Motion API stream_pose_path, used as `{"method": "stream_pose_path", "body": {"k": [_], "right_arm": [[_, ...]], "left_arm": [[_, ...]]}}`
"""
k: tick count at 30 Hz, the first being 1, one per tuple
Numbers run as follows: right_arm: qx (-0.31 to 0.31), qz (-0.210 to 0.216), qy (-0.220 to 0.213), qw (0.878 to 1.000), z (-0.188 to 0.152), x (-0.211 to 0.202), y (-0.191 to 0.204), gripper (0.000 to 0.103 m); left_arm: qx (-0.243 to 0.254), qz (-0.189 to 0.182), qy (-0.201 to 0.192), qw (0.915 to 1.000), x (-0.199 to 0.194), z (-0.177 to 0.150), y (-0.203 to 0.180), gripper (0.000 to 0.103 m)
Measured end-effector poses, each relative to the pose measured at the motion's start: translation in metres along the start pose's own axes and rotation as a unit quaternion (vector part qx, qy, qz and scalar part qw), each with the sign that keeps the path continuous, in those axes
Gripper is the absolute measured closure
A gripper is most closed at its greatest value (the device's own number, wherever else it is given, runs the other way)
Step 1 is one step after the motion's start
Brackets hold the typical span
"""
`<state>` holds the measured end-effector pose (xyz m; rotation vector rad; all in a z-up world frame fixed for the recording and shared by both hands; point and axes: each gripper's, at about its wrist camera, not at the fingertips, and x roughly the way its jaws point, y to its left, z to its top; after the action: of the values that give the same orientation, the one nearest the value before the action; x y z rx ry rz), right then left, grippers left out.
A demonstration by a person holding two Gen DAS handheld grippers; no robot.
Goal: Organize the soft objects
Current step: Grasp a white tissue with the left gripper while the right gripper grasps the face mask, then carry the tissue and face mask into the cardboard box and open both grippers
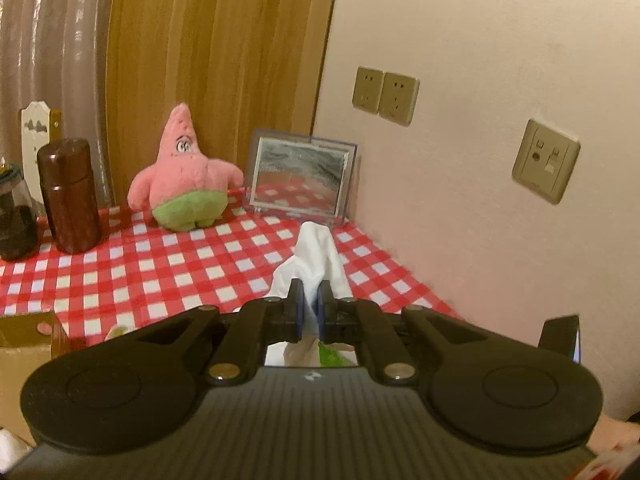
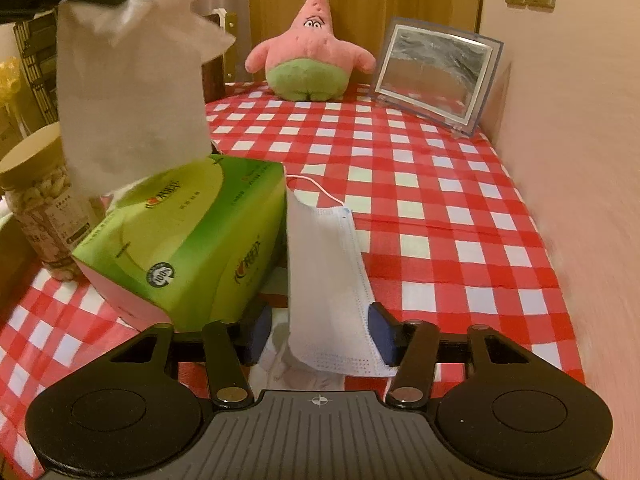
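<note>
- The left gripper (image 1: 309,308) has its jaws shut tight on a thin white paper tissue (image 1: 316,252). It tears easily.
- The right gripper (image 2: 320,336) has its jaws half wide around a floppy white face mask (image 2: 324,264). Pinch its edge.

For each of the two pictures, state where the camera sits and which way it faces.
Left wrist: on the left gripper, shut on a white tissue, facing the corner wall.
Right wrist: on the right gripper, jaws around a white face mask, facing along the table.
Shared: pink star-shaped plush toy, clear-framed mirror, red-and-white checked tablecloth.
</note>
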<state>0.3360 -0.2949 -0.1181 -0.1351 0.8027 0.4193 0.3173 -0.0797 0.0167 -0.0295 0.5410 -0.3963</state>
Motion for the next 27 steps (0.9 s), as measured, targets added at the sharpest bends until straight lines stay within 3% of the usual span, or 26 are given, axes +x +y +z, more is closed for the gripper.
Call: {"method": "stream_pose_path", "body": {"k": [3, 5, 7, 16, 27], "right_arm": [[-0.007, -0.001, -0.001, 1.000, 0.001, 0.002, -0.001, 0.074], [-0.012, -0.004, -0.008, 1.000, 0.003, 0.000, 0.000, 0.095], [-0.007, -0.008, -0.017, 1.000, 0.005, -0.006, -0.001, 0.102], [0.022, -0.028, -0.081, 0.996, 0.018, -0.061, -0.006, 0.103], [0.058, -0.011, -0.144, 0.988, 0.040, -0.162, 0.013, 0.103]], "left_arm": [[0.001, 0.005, 0.009, 0.9999, 0.004, -0.007, 0.000, 0.097], [0.001, 0.009, 0.013, 0.9999, 0.006, -0.012, 0.000, 0.097], [0.000, 0.010, 0.016, 0.9998, 0.005, -0.014, 0.001, 0.097], [-0.003, 0.019, 0.012, 0.9997, -0.013, -0.013, -0.003, 0.097], [-0.016, 0.011, -0.019, 0.9996, -0.082, 0.004, -0.015, 0.097]]}}
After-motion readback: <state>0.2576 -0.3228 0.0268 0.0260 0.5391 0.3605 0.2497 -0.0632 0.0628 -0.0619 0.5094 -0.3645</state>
